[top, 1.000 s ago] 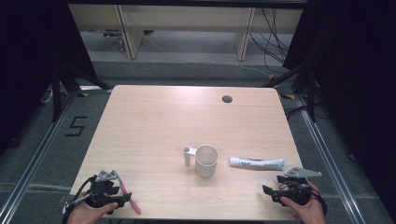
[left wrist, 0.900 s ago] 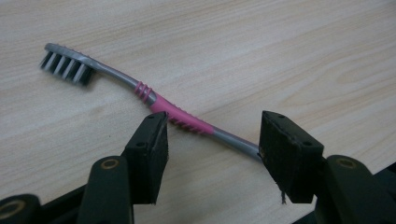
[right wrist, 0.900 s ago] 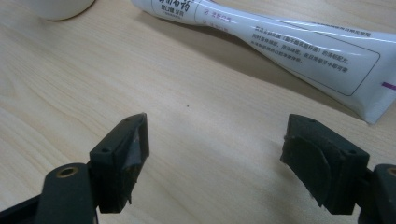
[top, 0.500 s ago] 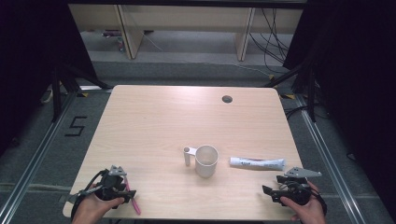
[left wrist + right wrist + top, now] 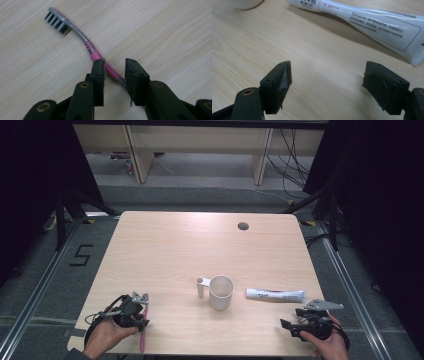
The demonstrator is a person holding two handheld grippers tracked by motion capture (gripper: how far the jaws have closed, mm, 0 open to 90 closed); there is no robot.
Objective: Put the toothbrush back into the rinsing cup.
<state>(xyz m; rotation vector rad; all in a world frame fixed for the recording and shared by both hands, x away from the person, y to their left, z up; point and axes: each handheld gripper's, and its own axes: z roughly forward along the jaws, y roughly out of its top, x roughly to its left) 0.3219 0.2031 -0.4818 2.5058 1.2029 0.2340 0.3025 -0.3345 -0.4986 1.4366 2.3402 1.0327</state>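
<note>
A pink and grey toothbrush [image 5: 93,51] lies flat on the wooden table [image 5: 165,250], its dark bristles at the far end. My left gripper [image 5: 114,67] is open, with its jaws low on either side of the pink handle and a gap left around it. In the high view the left gripper [image 5: 141,318] sits near the table's front left, over the toothbrush [image 5: 142,337]. My right gripper [image 5: 327,75] stands wide open above bare wood, just short of a white toothpaste tube [image 5: 372,22]. From above, the right gripper [image 5: 289,324] is at the front right, below the tube [image 5: 275,295].
A white mug [image 5: 220,292] with its handle to the left stands at mid-table, left of the tube; its base [image 5: 244,3] edges into the right gripper view. A round cable hole [image 5: 243,226] is at the far right. Table edges are close to both hands.
My left gripper has moved right and a little forward, so its jaws now straddle the toothbrush handle. The right gripper, mug and tube have not moved.
</note>
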